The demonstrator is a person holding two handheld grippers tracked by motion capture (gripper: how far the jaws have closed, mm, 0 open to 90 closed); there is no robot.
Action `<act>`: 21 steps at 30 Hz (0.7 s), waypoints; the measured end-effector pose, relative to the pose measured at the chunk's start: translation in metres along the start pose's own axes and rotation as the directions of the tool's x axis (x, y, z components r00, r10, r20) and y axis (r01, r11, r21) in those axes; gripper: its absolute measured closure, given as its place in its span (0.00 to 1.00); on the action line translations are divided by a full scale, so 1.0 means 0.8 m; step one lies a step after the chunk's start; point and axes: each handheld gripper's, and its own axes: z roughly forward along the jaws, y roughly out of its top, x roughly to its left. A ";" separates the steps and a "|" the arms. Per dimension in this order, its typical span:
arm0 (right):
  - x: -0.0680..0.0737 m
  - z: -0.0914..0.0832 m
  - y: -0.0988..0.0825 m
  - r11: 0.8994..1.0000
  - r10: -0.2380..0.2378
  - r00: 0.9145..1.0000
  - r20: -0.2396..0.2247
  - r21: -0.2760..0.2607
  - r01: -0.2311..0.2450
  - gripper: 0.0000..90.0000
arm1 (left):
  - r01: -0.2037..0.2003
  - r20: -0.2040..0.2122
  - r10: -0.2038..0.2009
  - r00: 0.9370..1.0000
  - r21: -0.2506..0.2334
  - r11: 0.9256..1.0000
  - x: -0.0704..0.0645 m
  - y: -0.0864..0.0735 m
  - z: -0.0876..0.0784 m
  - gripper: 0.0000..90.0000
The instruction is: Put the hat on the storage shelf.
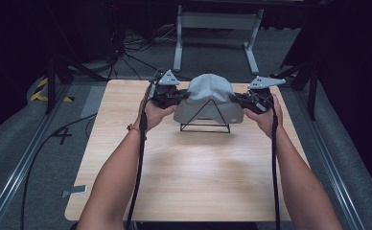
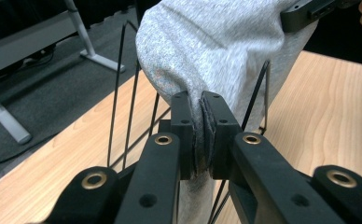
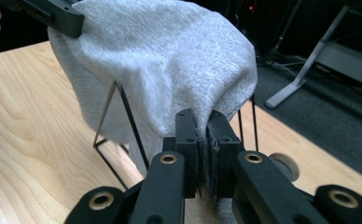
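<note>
You hold a grey knit cloth (image 1: 209, 96) draped over a black wire stand (image 1: 205, 125) at the far middle of the wooden table (image 1: 184, 182) — one gripper on each side. Your left gripper (image 1: 178, 96) is clamped on the cloth's left edge; in the left gripper view its jaws are closed with a fold of grey fabric (image 2: 202, 135) pinched between them. Your right gripper (image 1: 238, 99) does the same on the right edge, the hem (image 3: 206, 149) caught between its closed jaws. The cloth sits tented over the stand's peak, its sides hanging past the thin rods (image 3: 123, 121).

The step in hand looks like seating or lifting the cloth on the frame; which of the two cannot be told. Either way, the next move likely calls for both hands working evenly — an uneven pull could drag the light stand or tip it.
</note>
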 end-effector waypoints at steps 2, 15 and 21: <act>0.001 0.003 -0.006 1.000 0.002 1.000 -0.002 0.008 -0.002 0.95 | 0.012 0.003 -0.012 1.000 0.007 1.000 -0.001 -0.006 0.003 0.93; 0.001 0.011 -0.031 0.998 0.060 0.998 -0.033 -0.014 -0.060 0.88 | 0.116 0.038 -0.116 0.993 -0.006 0.993 0.000 -0.038 0.019 0.51; -0.005 0.013 -0.041 0.995 0.096 0.994 -0.060 0.009 -0.095 0.70 | 0.117 0.059 -0.119 0.991 0.035 0.993 0.002 -0.051 0.028 0.48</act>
